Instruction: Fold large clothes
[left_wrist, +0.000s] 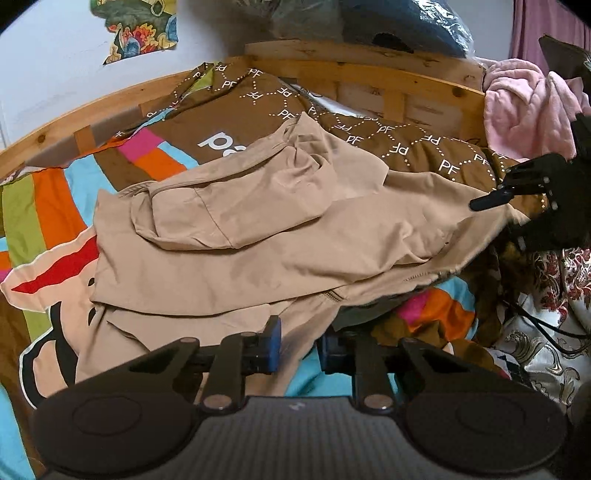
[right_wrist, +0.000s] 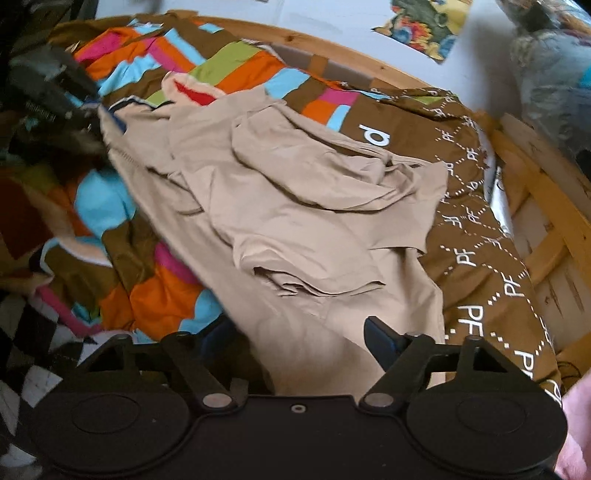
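Note:
A large tan garment (left_wrist: 258, 229) (right_wrist: 295, 206) lies crumpled and partly doubled over on a colourful striped bedspread (left_wrist: 48, 206) (right_wrist: 236, 62). In the left wrist view my left gripper (left_wrist: 301, 343) has its blue pads close together, pinching the garment's near edge. The right wrist view shows this gripper (right_wrist: 94, 110) blurred at the far left, with cloth stretched from it. My right gripper (right_wrist: 299, 336) stands wide over the garment's opposite edge. Cloth lies between its fingers, and the pads do not press on it. From the left wrist view it (left_wrist: 498, 188) shows at the right.
A wooden bed frame (left_wrist: 332, 70) (right_wrist: 535, 177) runs behind the bedding. Brown bedding printed with "PF" (left_wrist: 424, 144) (right_wrist: 480, 266) lies beside the garment. A pink fleece blanket (left_wrist: 524, 110) is piled at the far right, floral fabric (left_wrist: 546, 332) below it, and plastic-wrapped bundles (left_wrist: 388, 22) above.

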